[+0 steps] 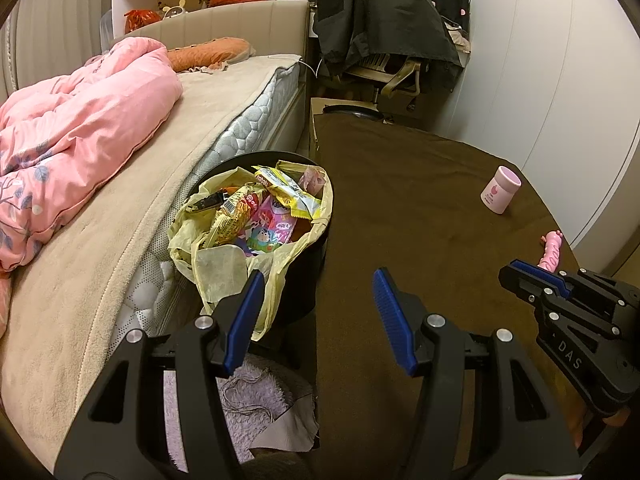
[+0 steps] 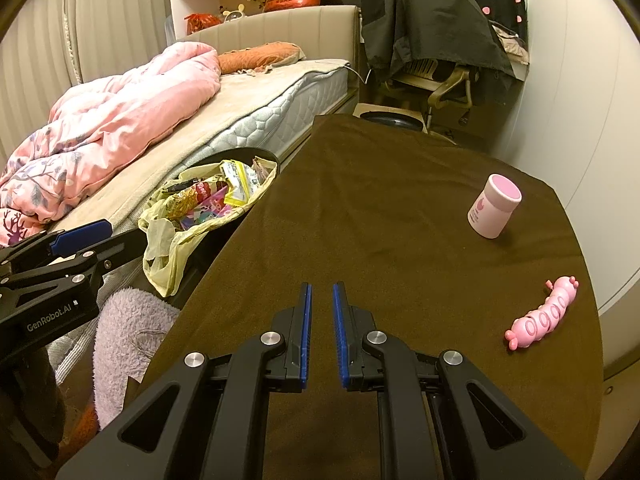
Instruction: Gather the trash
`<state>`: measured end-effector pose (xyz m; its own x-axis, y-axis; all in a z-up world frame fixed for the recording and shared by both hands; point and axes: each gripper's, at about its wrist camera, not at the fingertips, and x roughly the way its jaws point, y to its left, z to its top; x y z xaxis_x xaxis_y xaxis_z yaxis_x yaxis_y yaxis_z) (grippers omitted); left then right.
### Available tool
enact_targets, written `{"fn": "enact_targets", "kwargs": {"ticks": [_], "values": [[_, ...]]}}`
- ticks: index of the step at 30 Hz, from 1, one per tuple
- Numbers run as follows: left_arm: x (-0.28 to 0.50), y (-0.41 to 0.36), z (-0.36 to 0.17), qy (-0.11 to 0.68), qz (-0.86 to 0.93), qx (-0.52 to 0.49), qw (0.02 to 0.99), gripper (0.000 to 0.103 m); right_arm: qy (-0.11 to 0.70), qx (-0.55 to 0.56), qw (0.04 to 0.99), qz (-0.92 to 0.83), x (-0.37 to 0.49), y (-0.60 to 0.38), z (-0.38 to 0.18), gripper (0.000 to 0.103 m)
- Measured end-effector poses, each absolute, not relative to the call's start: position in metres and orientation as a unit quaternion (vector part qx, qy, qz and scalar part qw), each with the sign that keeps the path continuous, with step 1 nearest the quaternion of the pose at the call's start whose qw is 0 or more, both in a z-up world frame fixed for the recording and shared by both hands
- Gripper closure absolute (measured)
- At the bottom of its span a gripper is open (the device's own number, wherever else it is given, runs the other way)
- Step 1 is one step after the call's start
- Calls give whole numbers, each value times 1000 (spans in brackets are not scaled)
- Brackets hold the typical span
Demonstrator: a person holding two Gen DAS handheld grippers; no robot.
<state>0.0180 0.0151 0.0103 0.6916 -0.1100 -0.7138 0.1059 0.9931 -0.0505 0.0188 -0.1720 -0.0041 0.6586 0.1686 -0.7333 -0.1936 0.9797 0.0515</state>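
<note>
A black bin lined with a pale yellow bag stands between the bed and the brown table; it also shows in the right wrist view. It holds several snack wrappers. My left gripper is open and empty, above the bin's near edge and the table's left edge. My right gripper is nearly shut with a narrow gap, empty, over the brown tablecloth. It also shows at the right of the left wrist view.
A pink-capped white bottle and a pink caterpillar toy lie on the table's right side. A bed with a pink quilt is on the left. A lilac fluffy cloth lies below the bin. A chair draped in dark cloth stands behind.
</note>
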Motion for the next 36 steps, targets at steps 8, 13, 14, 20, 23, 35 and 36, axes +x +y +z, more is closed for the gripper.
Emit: {"fn": "enact_targets", "kwargs": {"ticks": [8, 13, 14, 20, 23, 35, 36], "values": [[18, 16, 11, 388, -58, -1, 920, 49, 402, -16, 910, 99, 19, -170, -4, 91], [18, 16, 10, 388, -56, 0, 920, 49, 402, -16, 910, 99, 19, -170, -5, 91], [18, 16, 10, 388, -55, 1, 920, 49, 402, -16, 910, 99, 19, -170, -4, 91], [18, 15, 10, 389, -49, 5, 920, 49, 403, -17, 909, 101, 19, -166, -5, 91], [18, 16, 10, 387, -43, 6, 921, 49, 403, -17, 909, 102, 19, -164, -5, 91], [19, 18, 9, 391, -44, 3, 919, 49, 403, -16, 910, 101, 18, -162, -5, 91], [18, 17, 9, 391, -45, 3, 919, 49, 403, -16, 910, 102, 19, -163, -5, 91]]}}
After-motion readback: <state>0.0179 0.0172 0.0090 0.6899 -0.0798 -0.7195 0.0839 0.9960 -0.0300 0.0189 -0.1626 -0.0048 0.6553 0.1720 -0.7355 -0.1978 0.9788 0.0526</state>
